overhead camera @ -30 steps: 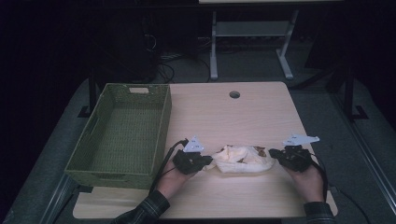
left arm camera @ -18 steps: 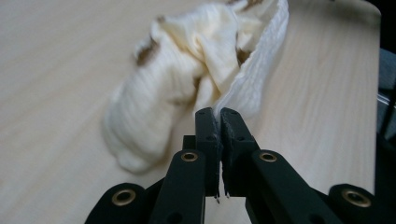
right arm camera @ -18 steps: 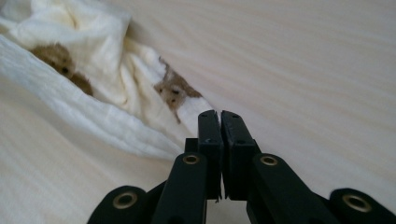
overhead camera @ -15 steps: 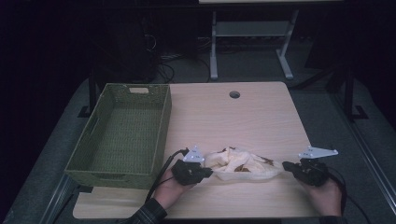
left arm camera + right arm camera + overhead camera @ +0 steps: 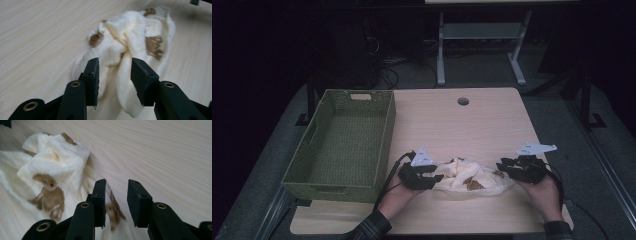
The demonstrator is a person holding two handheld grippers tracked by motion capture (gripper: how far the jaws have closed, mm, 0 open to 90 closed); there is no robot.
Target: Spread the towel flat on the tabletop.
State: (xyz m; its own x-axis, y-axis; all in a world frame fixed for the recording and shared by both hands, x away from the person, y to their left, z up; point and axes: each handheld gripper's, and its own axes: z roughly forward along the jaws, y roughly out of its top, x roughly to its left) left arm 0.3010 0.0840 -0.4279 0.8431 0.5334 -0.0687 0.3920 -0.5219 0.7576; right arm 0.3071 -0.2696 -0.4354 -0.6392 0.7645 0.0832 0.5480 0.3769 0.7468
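A crumpled cream cloth (image 5: pixel 472 177) with brown patches lies on the wooden table (image 5: pixel 462 130) near its front edge. My left gripper (image 5: pixel 436 179) is at the cloth's left end. Its jaws have just been opening, and in the left gripper view (image 5: pixel 115 82) they stand apart with a fold of the cloth (image 5: pixel 125 50) lying loose between them. My right gripper (image 5: pixel 506 169) is at the cloth's right end. Its jaws have just been opening too, and in the right gripper view (image 5: pixel 116 202) they are parted over bare wood, the cloth (image 5: pixel 55 170) beside the left pad.
A green woven basket (image 5: pixel 388 125) with nothing in it stands on the left side of the table. A round cable hole (image 5: pixel 463 101) sits near the table's far edge. A metal desk frame (image 5: pixel 482 35) stands on the floor beyond.
Half a second ago the cloth was pulled out long between the two shut grippers. Now both grippers have opened, the right hand has come back inward, and the cloth lies slack in a heap.
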